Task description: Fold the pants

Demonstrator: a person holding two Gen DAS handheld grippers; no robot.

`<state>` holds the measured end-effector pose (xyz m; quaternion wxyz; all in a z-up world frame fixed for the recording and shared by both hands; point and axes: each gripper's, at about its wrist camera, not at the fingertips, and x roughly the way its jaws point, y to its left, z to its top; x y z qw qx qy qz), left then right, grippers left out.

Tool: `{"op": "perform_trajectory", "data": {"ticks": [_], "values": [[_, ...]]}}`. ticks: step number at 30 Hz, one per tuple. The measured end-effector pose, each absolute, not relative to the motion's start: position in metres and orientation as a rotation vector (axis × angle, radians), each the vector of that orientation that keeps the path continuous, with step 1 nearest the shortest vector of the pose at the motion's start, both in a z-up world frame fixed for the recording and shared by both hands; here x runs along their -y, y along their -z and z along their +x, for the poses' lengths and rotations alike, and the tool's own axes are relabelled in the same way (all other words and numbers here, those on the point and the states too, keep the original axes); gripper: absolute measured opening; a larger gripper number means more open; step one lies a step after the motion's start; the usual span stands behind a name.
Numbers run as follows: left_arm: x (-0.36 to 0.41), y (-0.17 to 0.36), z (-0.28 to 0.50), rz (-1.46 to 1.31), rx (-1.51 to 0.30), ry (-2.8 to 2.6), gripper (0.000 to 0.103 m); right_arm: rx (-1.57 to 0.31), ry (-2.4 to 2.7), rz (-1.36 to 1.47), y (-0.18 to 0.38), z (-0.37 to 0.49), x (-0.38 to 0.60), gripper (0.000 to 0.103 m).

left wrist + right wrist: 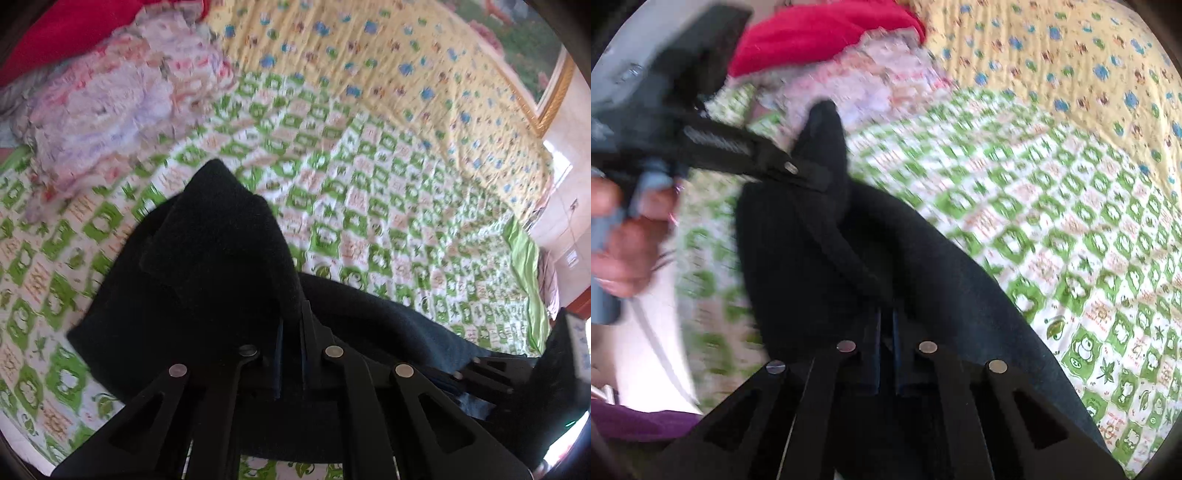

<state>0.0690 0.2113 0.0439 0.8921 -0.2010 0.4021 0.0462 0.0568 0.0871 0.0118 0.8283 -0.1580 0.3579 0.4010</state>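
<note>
1. Your left gripper [291, 328] has its fingers pressed together on a fold of the black pants [207, 266], which bunch up just beyond the tips.
2. Your right gripper [886, 325] pinches the pants [849, 258] the same way, the cloth draped over its fingers.
3. The pants hang between both grippers over the green frog-print bedsheet [369, 206].
4. Your left hand [624, 229] shows at the right view's left edge.

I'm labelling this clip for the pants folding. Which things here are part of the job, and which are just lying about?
Part of the job:
black pants
left gripper
right gripper
green-patterned sheet, the folding surface

Just lying about:
yellow quilt
pink floral bedding
red cloth
framed picture
</note>
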Motion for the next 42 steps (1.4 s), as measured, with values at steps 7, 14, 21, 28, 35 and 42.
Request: {"op": "perform_trajectory", "data": {"ticks": [7,14,21,28,35,42], "values": [[-0.241,-0.051,0.027,-0.471,-0.727,-0.082,0.005,-0.770,-0.990,-0.276,-0.043,0.021,-0.107,0.006],[-0.268,-0.013,0.004,-0.575,-0.754,-0.097,0.005,-0.868,-0.978,-0.239,-0.006,0.021,-0.126,0.006],[-0.267,0.012,-0.006,-0.599,-0.780,-0.115,0.006,-0.907,-0.960,-0.291,0.016,0.019,-0.130,0.006],[-0.271,0.027,-0.017,-0.632,-0.805,-0.117,0.008,-0.904,-0.967,-0.320,0.018,0.016,-0.130,0.006],[-0.280,0.016,-0.030,-0.646,-0.785,-0.176,0.020,-0.944,-0.984,-0.204,0.016,0.017,-0.117,0.026],[-0.295,0.002,-0.042,-0.699,-0.755,-0.244,0.055,-0.928,-0.968,-0.046,0.000,0.017,-0.084,0.027]]}}
